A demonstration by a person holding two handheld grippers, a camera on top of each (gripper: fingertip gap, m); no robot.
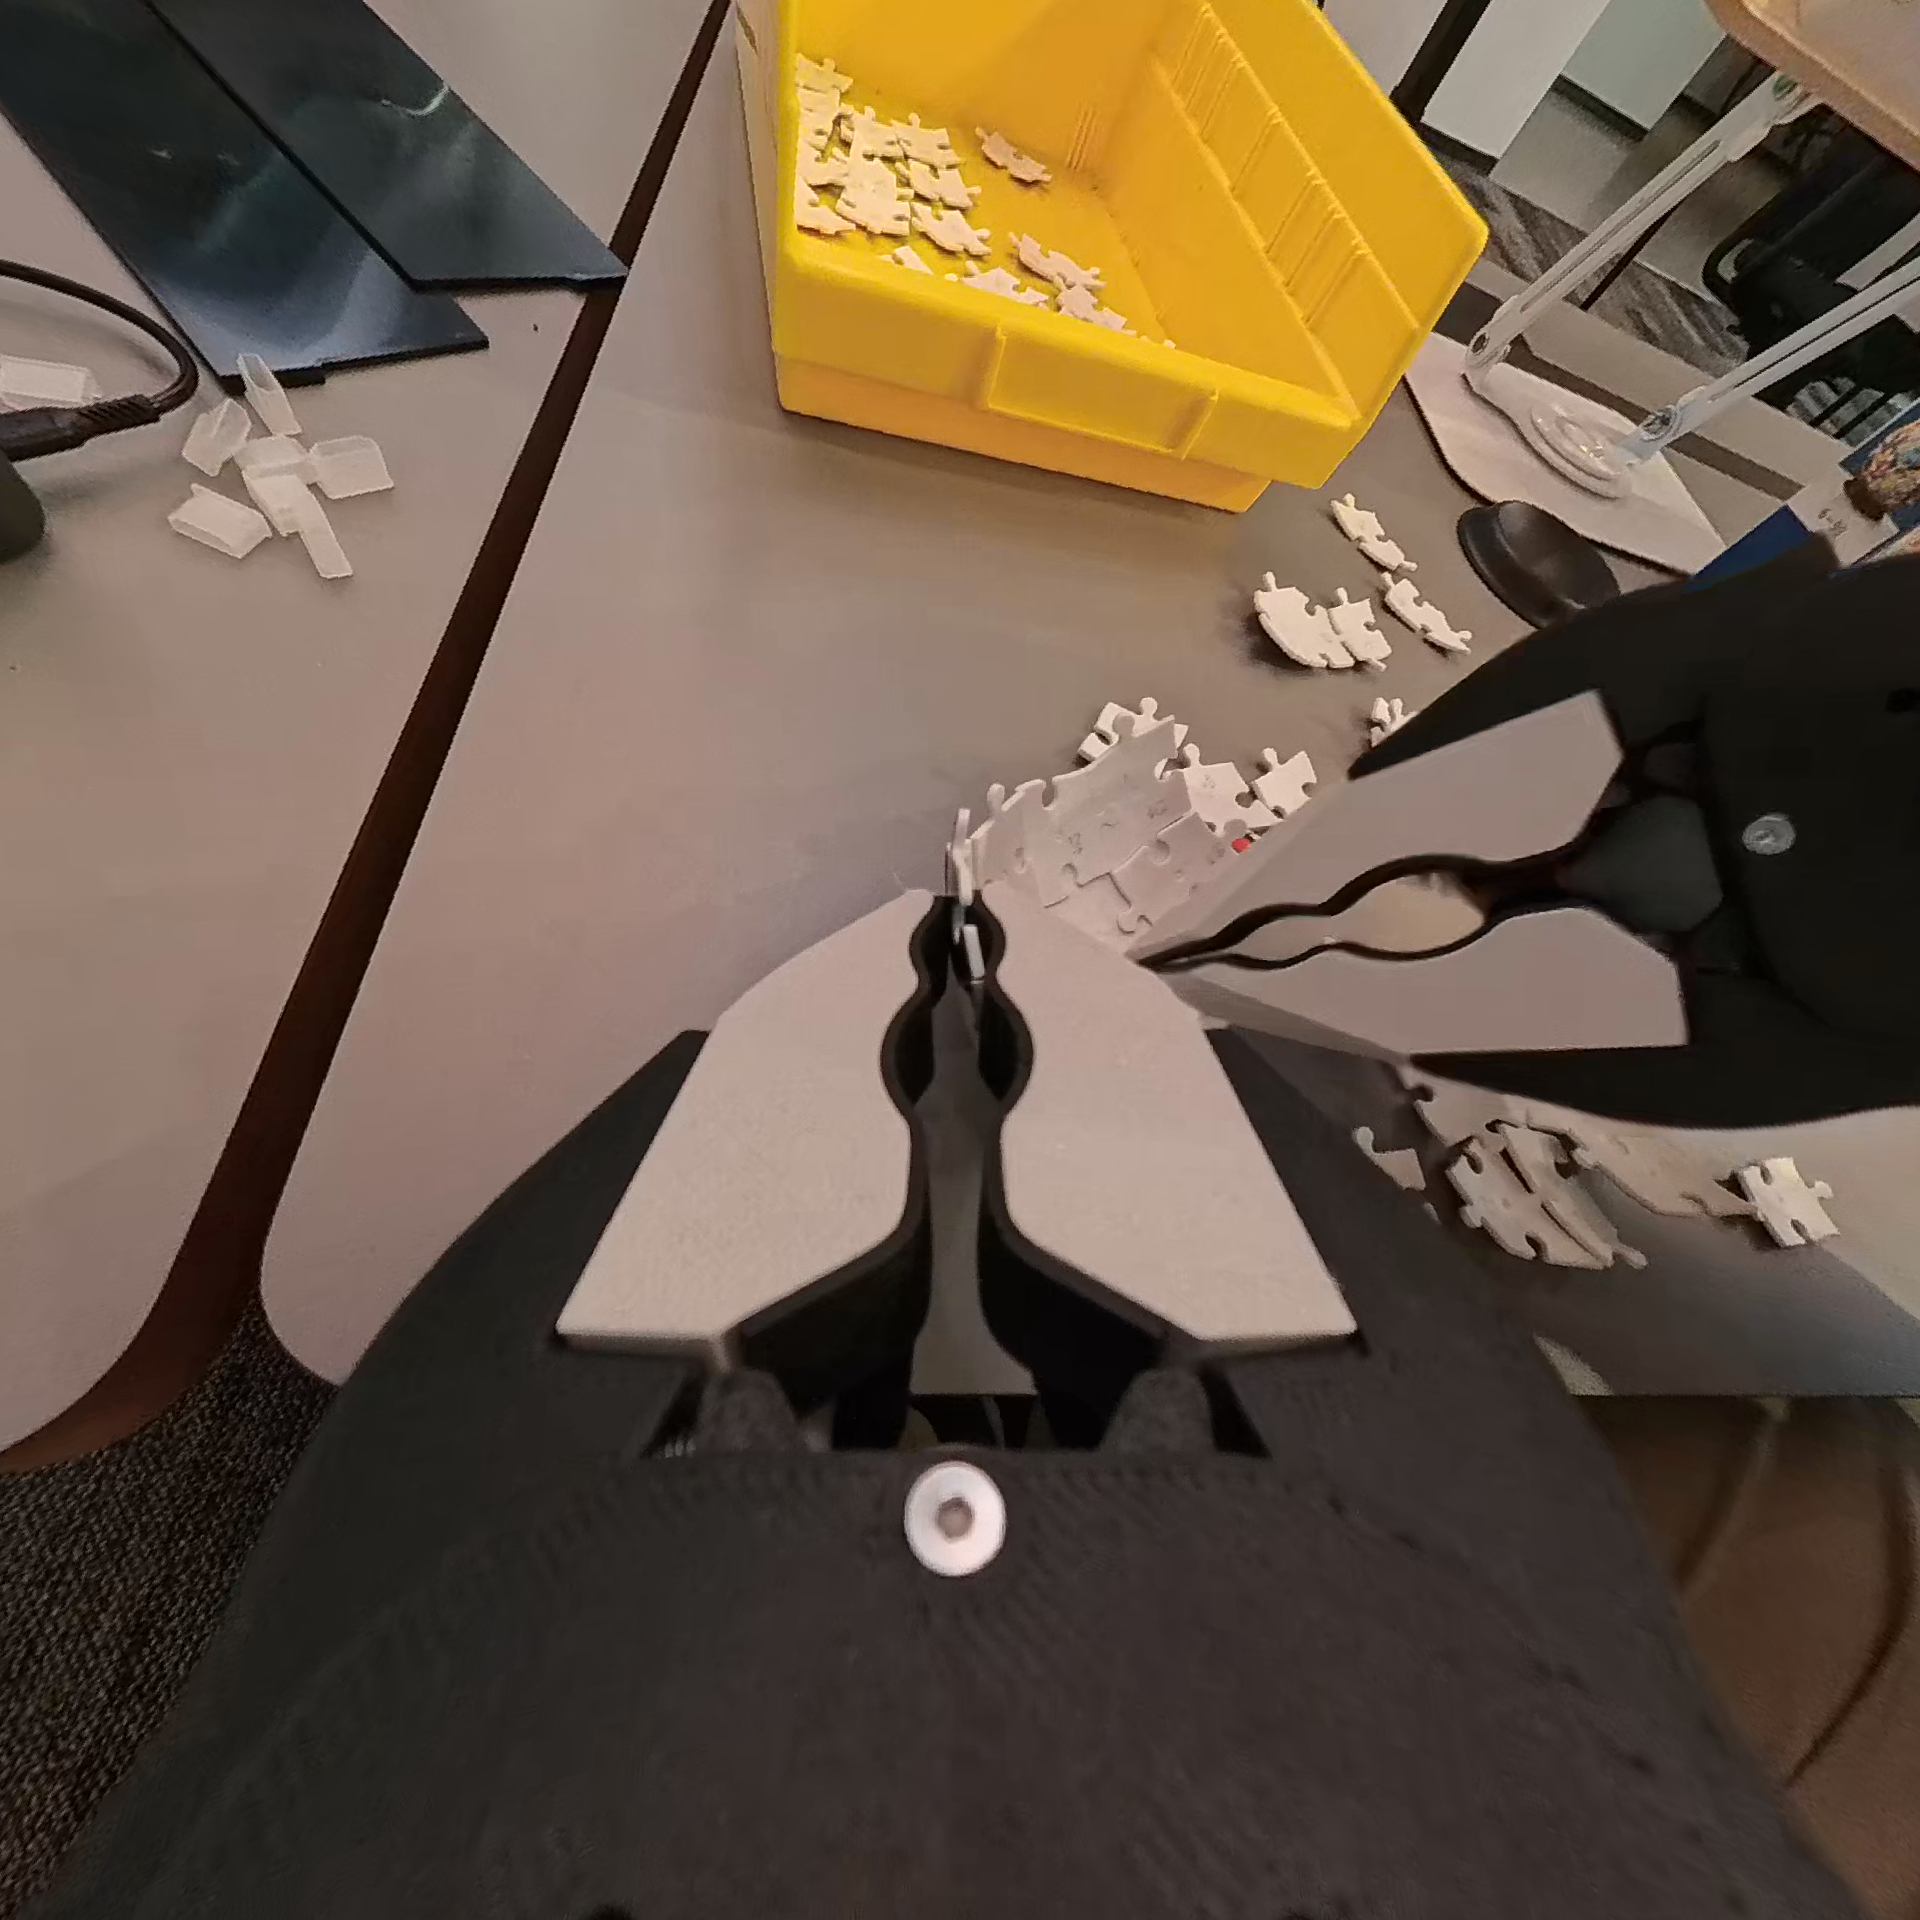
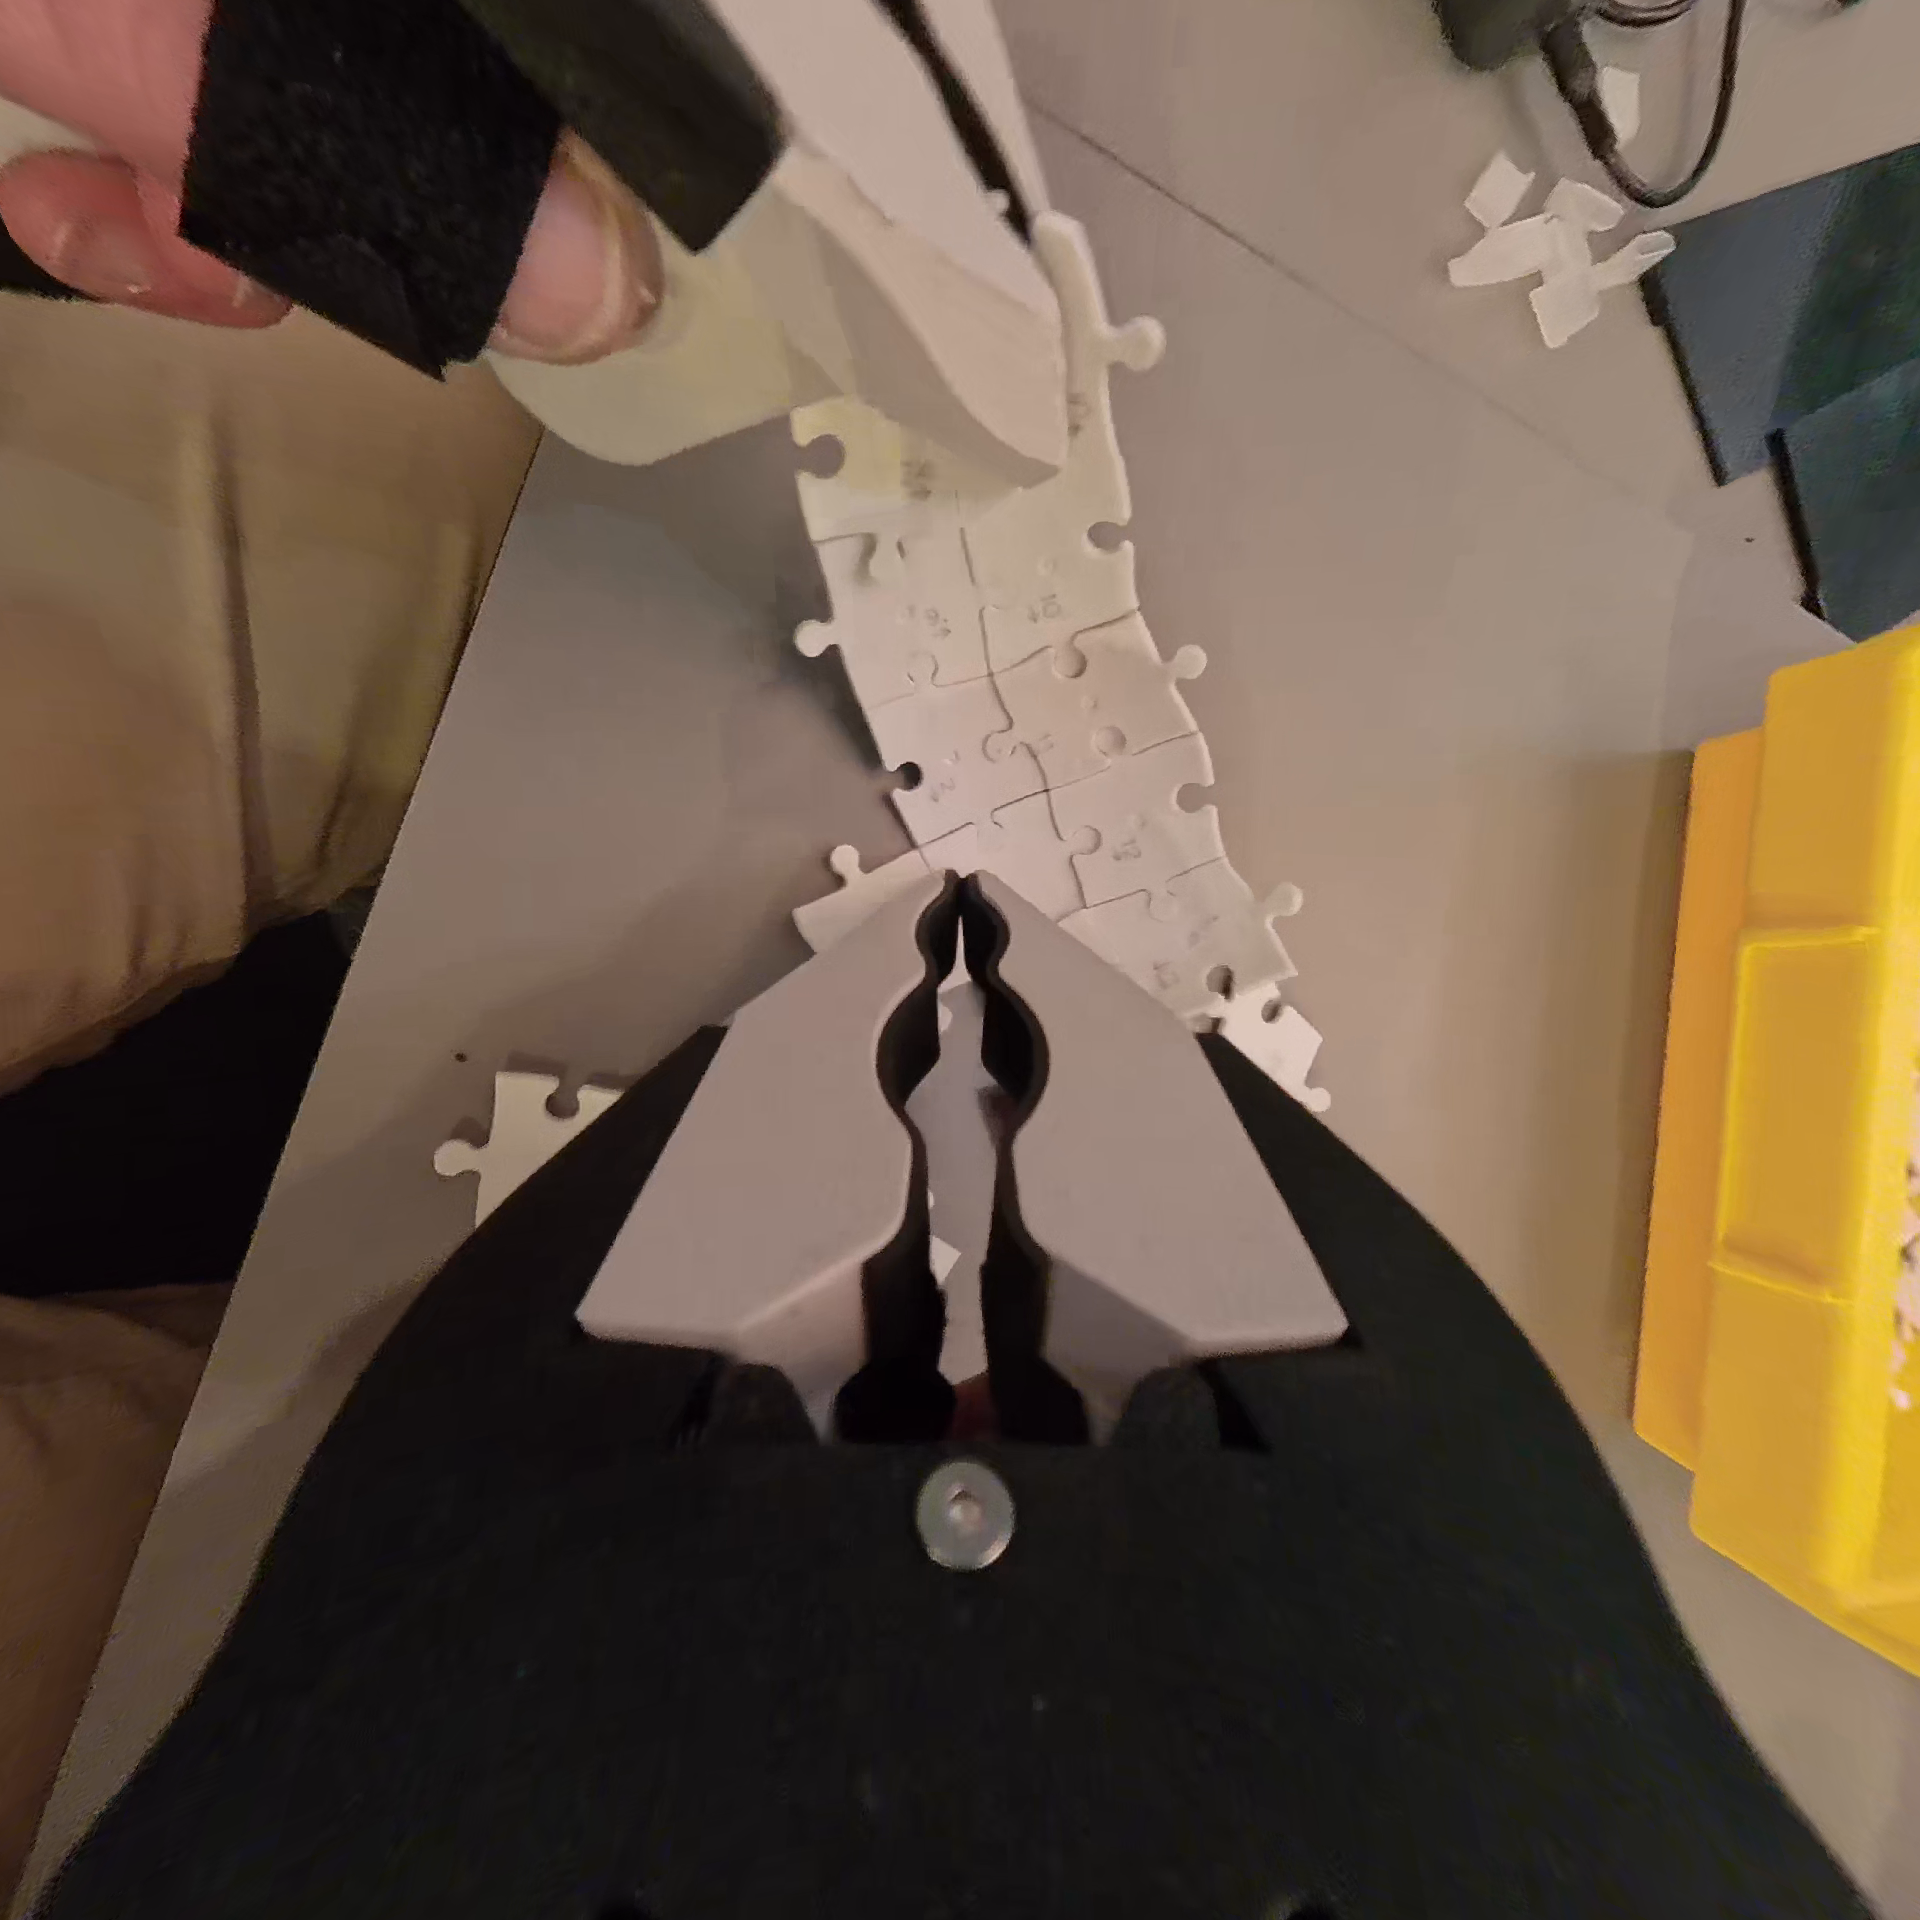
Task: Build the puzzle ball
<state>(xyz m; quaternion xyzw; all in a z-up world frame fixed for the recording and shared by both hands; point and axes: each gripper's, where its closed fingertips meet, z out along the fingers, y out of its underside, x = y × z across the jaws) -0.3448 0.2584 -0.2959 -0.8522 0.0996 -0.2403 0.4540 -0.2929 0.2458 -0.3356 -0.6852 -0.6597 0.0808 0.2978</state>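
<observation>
A curved strip of joined white puzzle pieces (image 2: 1039,727) is held up over the grey table between both grippers. It also shows in the left wrist view (image 1: 1122,831). My left gripper (image 1: 961,914) is shut on one end of the strip, and the edge of a piece stands up between its tips. In the right wrist view the left gripper (image 2: 1044,260) pinches the strip's far end. My right gripper (image 2: 961,883) is shut, its tips pinching the strip's near corner. In the left wrist view it (image 1: 1153,951) comes in from the right.
A yellow bin (image 1: 1091,395) with several loose pieces (image 1: 904,177) stands behind; it is at the right in the right wrist view (image 2: 1787,1039). More loose pieces (image 1: 1340,623) (image 1: 1538,1195) lie on the table. Clear plastic bits (image 1: 275,478), a cable (image 1: 125,343) and dark sheets (image 1: 312,187) lie to the left. A hand (image 2: 561,270) holds the left gripper. One gripper's finger ends stand about 7 cm off the other's.
</observation>
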